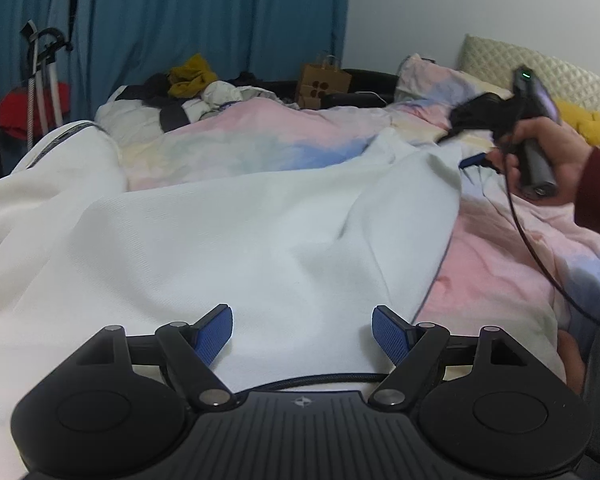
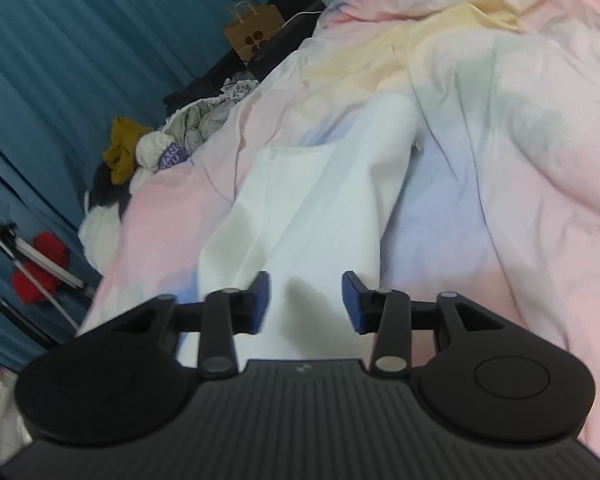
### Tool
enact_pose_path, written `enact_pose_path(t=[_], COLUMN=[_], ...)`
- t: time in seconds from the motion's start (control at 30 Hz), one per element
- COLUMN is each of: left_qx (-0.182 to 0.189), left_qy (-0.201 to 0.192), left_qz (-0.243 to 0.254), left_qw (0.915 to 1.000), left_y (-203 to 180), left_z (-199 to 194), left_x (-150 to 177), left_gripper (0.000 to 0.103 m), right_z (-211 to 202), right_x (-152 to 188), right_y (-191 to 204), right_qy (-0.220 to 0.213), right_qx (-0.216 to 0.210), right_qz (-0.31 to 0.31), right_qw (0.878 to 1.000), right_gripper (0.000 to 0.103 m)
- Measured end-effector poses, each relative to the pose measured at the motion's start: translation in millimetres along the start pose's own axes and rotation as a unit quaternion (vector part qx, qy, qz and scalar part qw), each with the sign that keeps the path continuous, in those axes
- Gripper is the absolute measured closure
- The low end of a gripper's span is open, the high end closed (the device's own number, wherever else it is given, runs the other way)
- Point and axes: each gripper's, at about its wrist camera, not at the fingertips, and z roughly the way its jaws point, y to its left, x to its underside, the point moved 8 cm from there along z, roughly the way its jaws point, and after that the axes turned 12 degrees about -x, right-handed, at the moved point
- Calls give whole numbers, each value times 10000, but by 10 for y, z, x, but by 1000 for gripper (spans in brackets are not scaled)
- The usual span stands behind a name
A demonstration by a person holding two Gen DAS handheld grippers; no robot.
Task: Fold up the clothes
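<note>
A white garment (image 1: 240, 240) lies spread, wrinkled, across the pastel duvet (image 1: 500, 272).

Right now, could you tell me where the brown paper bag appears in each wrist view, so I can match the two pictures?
Left wrist view: the brown paper bag stands upper centre, at the bed's far edge, against the blue curtain.
Right wrist view: the brown paper bag sits near the top, left of centre, tilted by the camera's roll.
Shared landmark: the mustard-yellow garment on the clothes pile, left of the bag in both.
</note>
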Motion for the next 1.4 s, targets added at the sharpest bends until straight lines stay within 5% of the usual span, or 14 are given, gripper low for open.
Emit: enact_pose_path(t=[0.03,0.1,0.33,0.6,0.63,0.73,0.77,0.93,1.07,1.27,1.4], left_qx=[28,84,521,1037,1042,973,936,922,1055,1226,1201], left_qy=[20,64,5,-53,-25,65,81,60,-19,-156,-170], left_qz=[17,45,139,405,426,524,552,428,485,646,631], left_qw=[10000,9999,9985,9938,9936,9939,9940,9948,9932,9902,9906], left_y=[-9,-25,-128,-416,-440,-485,-490,-464,-489,-523,-508], left_z=[18,55,98,99,121,193,216,264,186,-58,-184], left_x=[13,41,3,24,38,93,105,114,103,104,113], left_gripper=[24,25,28,28,28,35,39,63,93,98,98], right_z=[53,165,571,881,860,779,723,195,-389,-605,-518], right_x=[-25,-71,-108,-34,-47,-95,-118,-274,-345,-92,-56], right_y=[7,15,48,103,73,3,-2,-32,-252,-990,-1142], right_qy=[6,-18,-77,-56,-102,-202,-269,-733,-1110,-616,-418], right_qx=[-26,55,550,1294,1341,1469,1490,1125,961,1111,650], right_qz=[-152,-545,-1145,-2101,-2085,-2047,-2031,-1356,-414,1283,1713], right_qw=[9999,9985,9919,9691,9687,9675,9674,9816,9883,9836,9822], right_gripper=[38,29,29,32,38,92,94,97,97,97,96])
